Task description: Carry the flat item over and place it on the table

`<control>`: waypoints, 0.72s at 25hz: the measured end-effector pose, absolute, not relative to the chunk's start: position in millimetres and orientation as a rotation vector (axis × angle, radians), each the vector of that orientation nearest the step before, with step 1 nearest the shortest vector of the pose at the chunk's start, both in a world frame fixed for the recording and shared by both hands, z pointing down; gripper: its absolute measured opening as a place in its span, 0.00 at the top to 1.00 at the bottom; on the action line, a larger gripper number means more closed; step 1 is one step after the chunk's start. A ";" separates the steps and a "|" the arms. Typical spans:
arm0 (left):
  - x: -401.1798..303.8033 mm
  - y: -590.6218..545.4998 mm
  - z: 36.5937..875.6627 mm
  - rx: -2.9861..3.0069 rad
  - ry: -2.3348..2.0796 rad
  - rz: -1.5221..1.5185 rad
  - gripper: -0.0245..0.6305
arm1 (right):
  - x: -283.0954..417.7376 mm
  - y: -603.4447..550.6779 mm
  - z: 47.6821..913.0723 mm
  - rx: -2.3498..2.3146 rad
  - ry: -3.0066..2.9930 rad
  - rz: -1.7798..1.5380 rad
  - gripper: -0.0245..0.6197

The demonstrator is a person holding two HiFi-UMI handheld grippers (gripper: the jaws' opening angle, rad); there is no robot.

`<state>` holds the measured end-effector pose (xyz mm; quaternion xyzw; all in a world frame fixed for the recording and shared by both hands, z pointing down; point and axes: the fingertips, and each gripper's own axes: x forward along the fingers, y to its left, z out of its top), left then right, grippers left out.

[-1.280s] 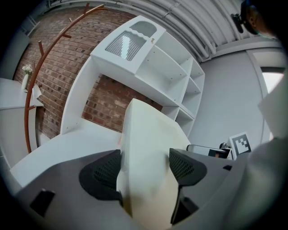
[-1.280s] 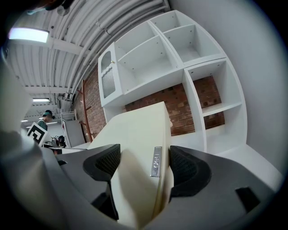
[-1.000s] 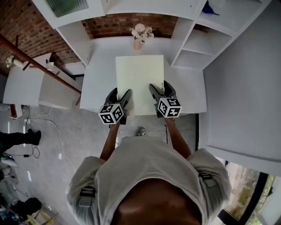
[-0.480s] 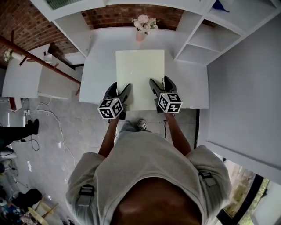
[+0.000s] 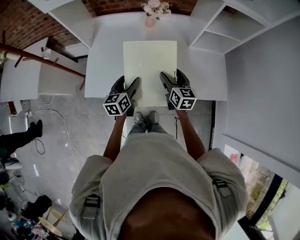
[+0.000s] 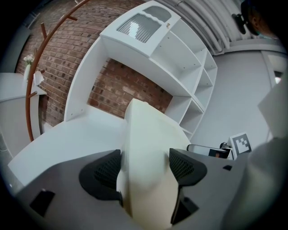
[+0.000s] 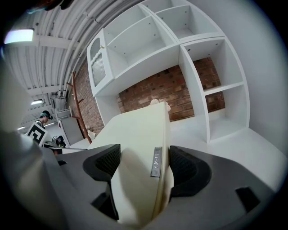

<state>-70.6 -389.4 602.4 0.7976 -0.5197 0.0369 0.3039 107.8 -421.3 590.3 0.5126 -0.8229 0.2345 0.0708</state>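
Note:
A flat cream-coloured panel (image 5: pixel 150 70) hangs level over the white table (image 5: pixel 105 56), its near edge sticking out past the table's front. My left gripper (image 5: pixel 133 89) is shut on the panel's near left corner, my right gripper (image 5: pixel 165 84) on its near right corner. In the left gripper view the panel (image 6: pixel 146 148) fills the gap between both pads (image 6: pixel 105 170). The right gripper view shows the panel (image 7: pixel 139 148) edge-on between the pads (image 7: pixel 182 168), with a small metal label on its rim.
A pink vase of flowers (image 5: pixel 152 11) stands at the table's far edge, behind the panel. White shelving (image 5: pixel 213 33) rises to the right and left of the table. A second white table (image 5: pixel 23 77) and a brown rail lie to the left. Grey floor is under my feet.
Both grippers and the panel have moved forward over the table while I stepped closer; the panel now covers more of the tabletop. Both grips are unchanged.

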 end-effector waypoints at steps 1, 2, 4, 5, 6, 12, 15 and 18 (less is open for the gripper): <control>-72.1 -388.2 605.8 2.107 -1.371 0.102 0.44 | 106.4 -420.0 593.6 1.540 -2.468 0.712 0.40; -73.6 -387.1 609.0 2.101 -1.367 0.106 0.44 | 105.0 -419.0 596.7 1.538 -2.461 0.718 0.40; -76.4 -383.5 615.1 2.087 -1.361 0.116 0.44 | 102.0 -415.6 602.8 1.534 -2.448 0.734 0.40; -77.8 -381.0 618.2 2.081 -1.358 0.122 0.44 | 100.5 -413.0 605.9 1.533 -2.440 0.742 0.40; -79.2 -378.7 621.6 2.075 -1.354 0.127 0.44 | 99.1 -410.5 609.1 1.533 -2.432 0.751 0.40; -83.1 -365.9 639.5 2.049 -1.330 0.153 0.44 | 95.7 -396.8 628.9 1.529 -2.391 0.800 0.40; -85.6 -359.1 650.0 2.028 -1.322 0.170 0.44 | 93.0 -390.2 639.4 1.519 -2.369 0.822 0.40; -86.5 -355.7 661.3 2.013 -1.310 0.191 0.44 | 91.9 -386.0 651.2 1.512 -2.348 0.844 0.40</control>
